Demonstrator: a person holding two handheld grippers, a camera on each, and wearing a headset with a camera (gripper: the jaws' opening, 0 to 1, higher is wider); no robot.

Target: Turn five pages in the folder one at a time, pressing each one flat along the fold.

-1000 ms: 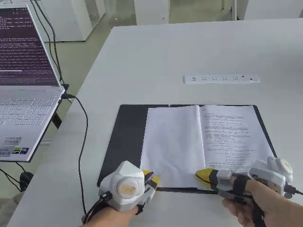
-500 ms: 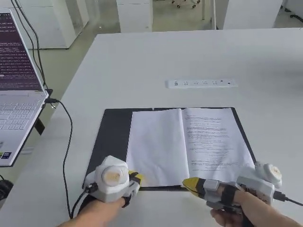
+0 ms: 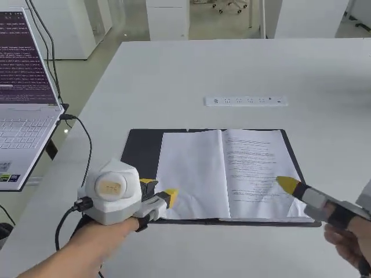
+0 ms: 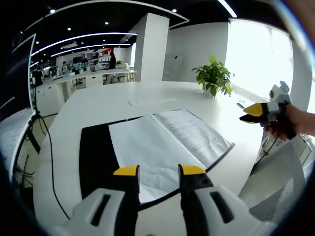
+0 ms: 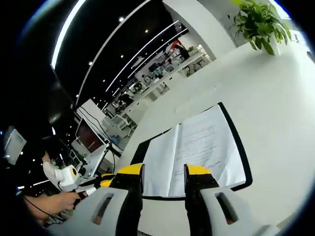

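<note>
Now, left gripper (image 4: 158, 171): jaws parted, nothing between them, released.
Right gripper (image 5: 163, 170): jaws likewise apart and empty; in the left gripper view it hangs raised in the air, off to the side of the work.
Folder (image 3: 141, 156): lies open and flat just ahead of both sets of fingertips, black cover down on the white table (image 3: 191, 69).
Off the left tips: the near corner of the blank page (image 3: 191, 174), with the folder's near edge just beside them; whether they touch the paper I cannot tell.
Off the right tips: the near outer part of the printed page (image 3: 258, 165), below and ahead of them, apart from it.
Fold (image 3: 223, 171): runs between the two grippers, away from the person.
Why so held: the left probably waits to steady or press the turned side, while the right looks poised to come down on the printed page's free edge and lift one page.
Further out: a power strip (image 3: 246, 101) beyond the folder, a laptop (image 3: 23, 87) well off past the left gripper.
</note>
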